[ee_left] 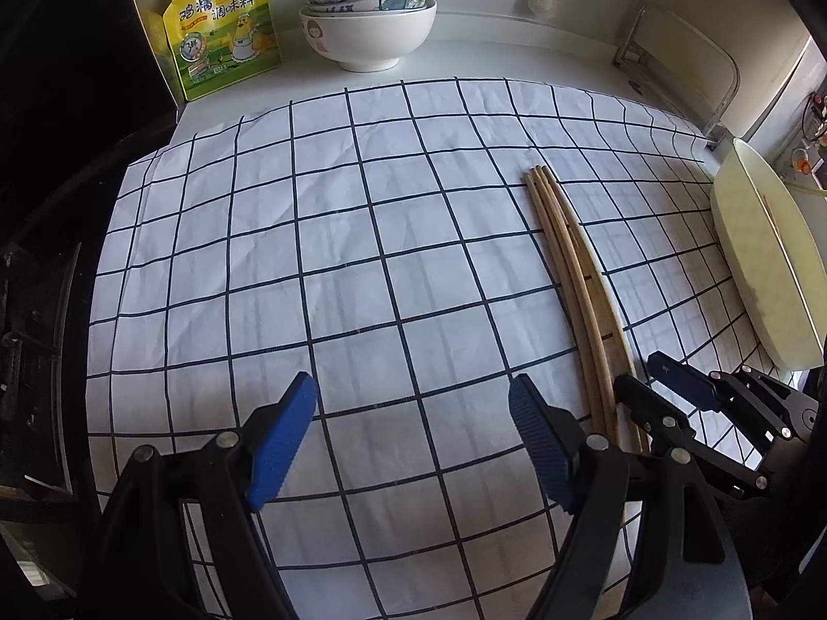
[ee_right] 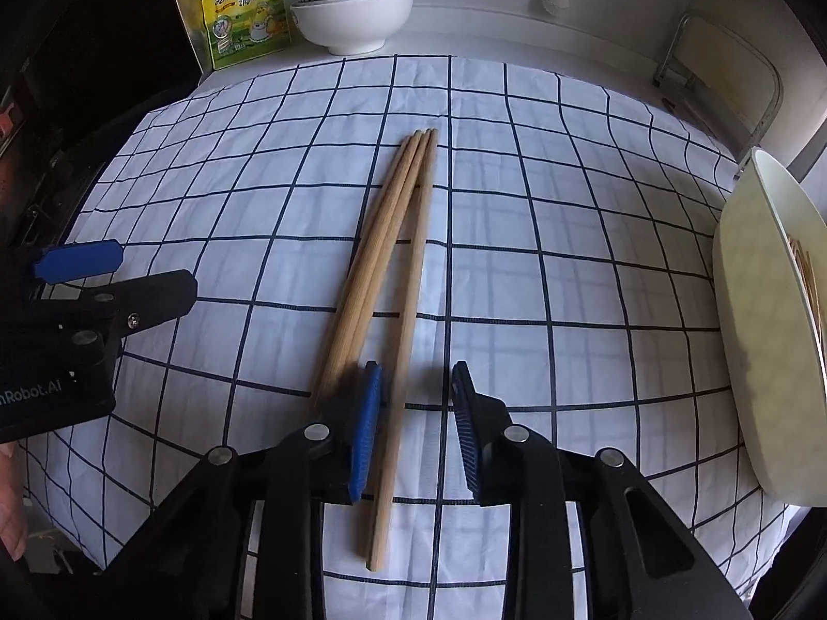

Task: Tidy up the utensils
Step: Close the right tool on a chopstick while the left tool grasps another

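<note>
Three wooden chopsticks [ee_right: 400, 279] lie together on the checked cloth [ee_right: 517, 258], tips pointing away. My right gripper [ee_right: 416, 431] is open and low over their near ends; one chopstick [ee_right: 408, 351] lies between its fingers and the other two pass under the left blue pad [ee_right: 366, 429]. My left gripper [ee_left: 413, 444] is open and empty above the cloth [ee_left: 310, 258], left of the chopsticks [ee_left: 568, 268]. The right gripper also shows in the left wrist view [ee_left: 656, 377], and the left gripper in the right wrist view [ee_right: 119, 279].
A pale oval tray [ee_right: 760, 361] stands at the right edge of the cloth, with thin wooden sticks inside. Stacked bowls [ee_right: 351, 5] and a yellow seasoning pouch [ee_right: 245, 10] stand at the back. A metal rack [ee_left: 672, 62] is at the back right.
</note>
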`<state>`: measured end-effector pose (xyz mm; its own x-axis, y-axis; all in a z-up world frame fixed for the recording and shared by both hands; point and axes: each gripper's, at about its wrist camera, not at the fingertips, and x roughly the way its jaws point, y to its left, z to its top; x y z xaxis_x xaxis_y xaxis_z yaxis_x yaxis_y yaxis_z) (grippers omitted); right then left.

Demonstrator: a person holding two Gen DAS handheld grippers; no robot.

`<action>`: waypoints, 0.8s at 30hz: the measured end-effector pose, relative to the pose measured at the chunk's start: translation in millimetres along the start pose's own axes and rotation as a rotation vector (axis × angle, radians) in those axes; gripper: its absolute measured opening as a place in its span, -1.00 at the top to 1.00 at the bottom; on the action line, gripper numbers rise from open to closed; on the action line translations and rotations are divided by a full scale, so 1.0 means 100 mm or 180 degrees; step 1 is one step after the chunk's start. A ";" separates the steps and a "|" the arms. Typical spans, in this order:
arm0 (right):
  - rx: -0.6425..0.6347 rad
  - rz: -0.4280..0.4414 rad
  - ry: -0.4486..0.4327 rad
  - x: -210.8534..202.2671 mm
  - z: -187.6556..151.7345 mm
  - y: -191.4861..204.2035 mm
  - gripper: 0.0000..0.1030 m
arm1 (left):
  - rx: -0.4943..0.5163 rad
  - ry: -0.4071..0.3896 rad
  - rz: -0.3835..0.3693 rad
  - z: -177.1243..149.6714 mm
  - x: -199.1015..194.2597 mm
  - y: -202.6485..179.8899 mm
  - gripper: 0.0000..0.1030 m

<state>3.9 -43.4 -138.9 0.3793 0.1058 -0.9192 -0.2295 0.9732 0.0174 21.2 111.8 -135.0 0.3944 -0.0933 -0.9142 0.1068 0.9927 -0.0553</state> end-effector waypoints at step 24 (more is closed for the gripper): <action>0.0410 -0.0008 -0.0006 -0.12 -0.20 -0.53 0.68 | 0.0177 0.0188 -0.0048 0.09 0.34 -0.59 -0.58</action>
<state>-6.4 -100.4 -136.5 0.3814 0.1037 -0.9186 -0.1117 0.9916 0.0656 36.3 49.2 -159.9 0.3378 -0.1020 -0.9357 0.1634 0.9854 -0.0485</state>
